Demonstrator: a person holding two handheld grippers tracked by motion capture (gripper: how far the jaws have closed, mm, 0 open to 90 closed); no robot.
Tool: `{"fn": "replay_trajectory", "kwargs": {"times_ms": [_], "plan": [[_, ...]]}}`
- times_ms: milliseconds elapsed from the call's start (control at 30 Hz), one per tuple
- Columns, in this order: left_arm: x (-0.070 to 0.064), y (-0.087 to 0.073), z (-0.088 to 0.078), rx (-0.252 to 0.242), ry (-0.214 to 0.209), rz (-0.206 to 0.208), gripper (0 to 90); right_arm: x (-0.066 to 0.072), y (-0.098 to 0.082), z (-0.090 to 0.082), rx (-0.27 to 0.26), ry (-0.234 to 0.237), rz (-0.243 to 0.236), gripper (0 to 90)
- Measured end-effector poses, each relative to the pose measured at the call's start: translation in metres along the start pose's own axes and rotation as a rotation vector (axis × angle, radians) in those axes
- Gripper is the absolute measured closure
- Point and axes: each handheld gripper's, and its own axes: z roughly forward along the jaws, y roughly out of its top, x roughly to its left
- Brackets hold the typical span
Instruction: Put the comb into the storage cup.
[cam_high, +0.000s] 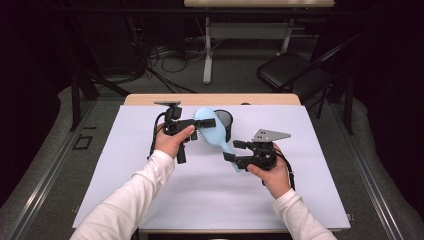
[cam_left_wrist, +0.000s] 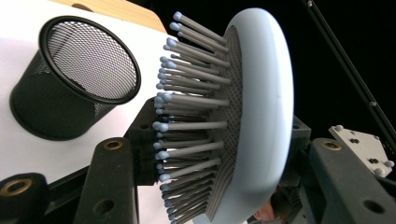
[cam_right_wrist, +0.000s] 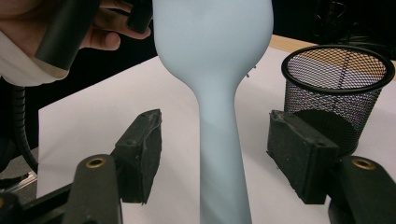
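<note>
Hairbrush (cam_high: 212, 131), pale blue, held above the white table cover (cam_high: 125, 165) between your two grippers. Your left gripper (cam_high: 197, 122) is clamped on the brush head (cam_left_wrist: 252, 116), one jaw against the bristles (cam_left_wrist: 187, 107), the other on the smooth back. Your right gripper (cam_high: 235, 150) has its jaws spread, pads clear of the handle (cam_right_wrist: 219, 154) running between them. Black mesh cup (cam_high: 223, 120) stands just beyond the left gripper's jaws, on the cover.
</note>
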Motion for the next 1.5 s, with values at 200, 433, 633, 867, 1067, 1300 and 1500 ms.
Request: {"fn": "replay_trajectory", "kwargs": {"times_ms": [200,433,633,867,1067,1300,1500], "plan": [[0.001,0.001,-0.002,-0.008,0.007,-0.004,48.0,-0.001,0.001,-0.001,-0.006,-0.024,0.006,26.6],[0.003,0.005,-0.009,-0.023,0.019,-0.003,48.0,-0.002,0.003,-0.004,-0.012,-0.063,0.016,14.0],[0.002,0.009,-0.014,-0.034,0.032,0.01,48.0,0.004,0.005,-0.005,0.017,-0.123,-0.023,3.8],[-0.001,0.014,-0.019,-0.05,0.041,0.02,48.0,0.006,0.007,-0.006,0.024,-0.117,-0.012,0.0],[-0.002,0.019,-0.023,-0.06,0.057,0.033,48.0,0.004,0.01,-0.01,-0.001,-0.125,0.007,0.0],[-0.004,0.023,-0.025,-0.076,0.086,0.049,47.9,0.002,0.011,-0.013,-0.004,-0.126,0.015,0.0],[-0.007,0.029,-0.028,-0.089,0.112,0.072,48.0,0.001,0.011,-0.014,0.001,-0.123,0.024,0.0]]}}
